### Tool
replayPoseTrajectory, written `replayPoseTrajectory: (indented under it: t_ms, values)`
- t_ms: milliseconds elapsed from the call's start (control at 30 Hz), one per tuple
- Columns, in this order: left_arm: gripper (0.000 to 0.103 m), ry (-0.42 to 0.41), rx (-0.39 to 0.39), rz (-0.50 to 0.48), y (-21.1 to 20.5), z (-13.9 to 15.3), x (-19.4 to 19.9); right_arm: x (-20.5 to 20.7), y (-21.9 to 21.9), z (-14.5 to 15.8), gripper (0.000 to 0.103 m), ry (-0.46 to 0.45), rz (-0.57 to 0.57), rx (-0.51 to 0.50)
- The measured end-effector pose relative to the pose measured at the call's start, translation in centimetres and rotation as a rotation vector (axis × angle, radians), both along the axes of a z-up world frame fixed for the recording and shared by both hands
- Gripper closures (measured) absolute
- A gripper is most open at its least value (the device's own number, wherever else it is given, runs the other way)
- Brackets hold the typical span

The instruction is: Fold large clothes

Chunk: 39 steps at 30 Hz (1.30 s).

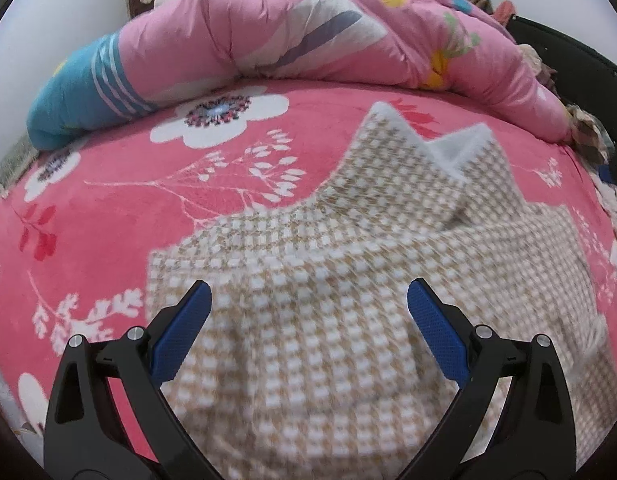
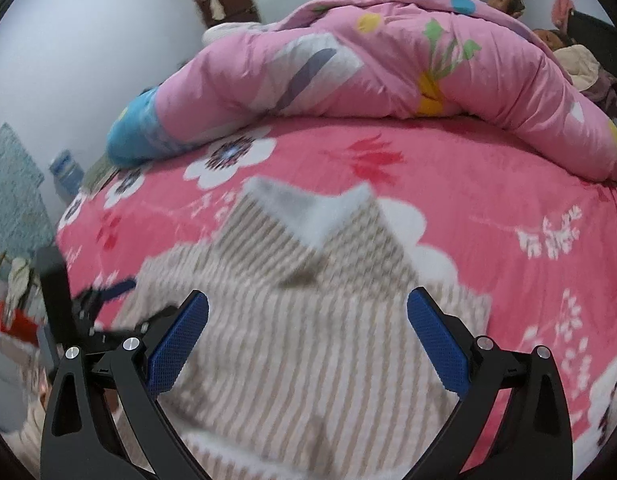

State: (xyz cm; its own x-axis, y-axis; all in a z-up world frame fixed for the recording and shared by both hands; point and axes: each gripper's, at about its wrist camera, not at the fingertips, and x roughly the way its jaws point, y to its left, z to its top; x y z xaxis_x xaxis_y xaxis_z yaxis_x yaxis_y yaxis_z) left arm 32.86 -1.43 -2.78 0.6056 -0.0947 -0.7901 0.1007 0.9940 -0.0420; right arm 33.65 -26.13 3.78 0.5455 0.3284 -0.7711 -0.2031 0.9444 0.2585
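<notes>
A beige and white checked garment (image 1: 348, 280) with a white fleecy lining lies spread on the pink flowered bed cover (image 1: 108, 220). Its far end is turned up and shows two white lined points (image 1: 456, 148). My left gripper (image 1: 308, 300) hangs open just above the garment's near part, nothing between its blue pads (image 1: 180, 332). The right wrist view shows the same garment (image 2: 308, 340), blurred, with the white lining (image 2: 312, 212) at its far end. My right gripper (image 2: 308, 308) is open over it. The left gripper (image 2: 108, 296) shows at the garment's left edge.
A rolled pink quilt (image 1: 308, 36) with a blue end (image 1: 76, 96) lies across the far side of the bed. Heaped clothes (image 1: 588, 136) sit at the far right. Beyond the bed's left edge stand a blue bottle (image 2: 66, 172) and clutter (image 2: 16, 304).
</notes>
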Motion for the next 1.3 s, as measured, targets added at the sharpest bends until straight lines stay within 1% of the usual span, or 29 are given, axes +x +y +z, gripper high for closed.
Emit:
replayPoseTrajectory:
  t_ms: [100, 200, 333, 433, 500, 567, 600, 667, 700, 767, 867, 967, 1100, 1200, 1300]
  values:
    - [0.008, 0.031, -0.004, 0.015, 0.3, -1.3, 1.4, 3.7, -0.5, -0.6, 0.006, 0.02, -0.044, 0.006]
    - [0.008, 0.041, 0.013, 0.031, 0.5, -2.2, 2.0, 7.3, -0.5, -2.0, 0.006, 0.079, -0.062, 0.041]
    - [0.008, 0.039, 0.021, 0.038, 0.6, -3.1, 2.3, 12.1, 0.4, -4.7, 0.006, 0.15, -0.095, -0.001]
    - [0.008, 0.036, 0.033, 0.035, 0.5, -3.2, 2.4, 15.1, 0.6, -6.6, 0.009, 0.195, -0.128, -0.031]
    - [0.008, 0.037, 0.026, 0.036, 0.6, -3.3, 2.6, 16.6, 0.1, -8.1, 0.013, 0.241, -0.151, -0.003]
    - [0.008, 0.038, 0.02, 0.037, 0.7, -3.3, 2.6, 17.7, -0.3, -9.5, 0.024, 0.293, -0.167, 0.038]
    - [0.008, 0.037, 0.019, 0.037, 0.7, -3.3, 2.6, 18.0, -0.4, -10.2, 0.027, 0.316, -0.167, 0.061]
    - [0.008, 0.035, 0.022, 0.035, 0.7, -3.3, 2.6, 17.9, -0.3, -10.9, 0.04, 0.34, -0.16, 0.073]
    - [0.008, 0.034, 0.022, 0.035, 0.7, -3.3, 2.7, 17.7, -0.2, -11.0, 0.045, 0.344, -0.148, 0.079]
    - [0.008, 0.03, 0.022, 0.036, 0.7, -3.3, 2.6, 17.1, 0.0, -10.9, 0.066, 0.344, -0.127, 0.08]
    - [0.008, 0.029, 0.021, 0.036, 0.7, -3.3, 2.5, 16.1, 0.0, -10.2, 0.078, 0.332, -0.091, 0.106]
    - [0.008, 0.03, 0.015, 0.033, 0.7, -3.3, 2.5, 14.6, 0.6, -8.7, 0.083, 0.29, -0.039, 0.096]
    - [0.008, 0.044, 0.009, 0.023, 0.8, -2.7, 2.5, 11.7, 1.5, -6.9, 0.083, 0.233, 0.053, 0.055]
    - [0.008, 0.029, -0.037, 0.04, 1.5, -1.8, 2.5, 9.2, 2.3, -6.0, 0.083, 0.183, 0.13, 0.007]
    - [0.008, -0.022, -0.095, 0.072, 2.8, -0.4, 2.3, 6.4, 3.3, -5.7, 0.083, 0.12, 0.218, -0.092]
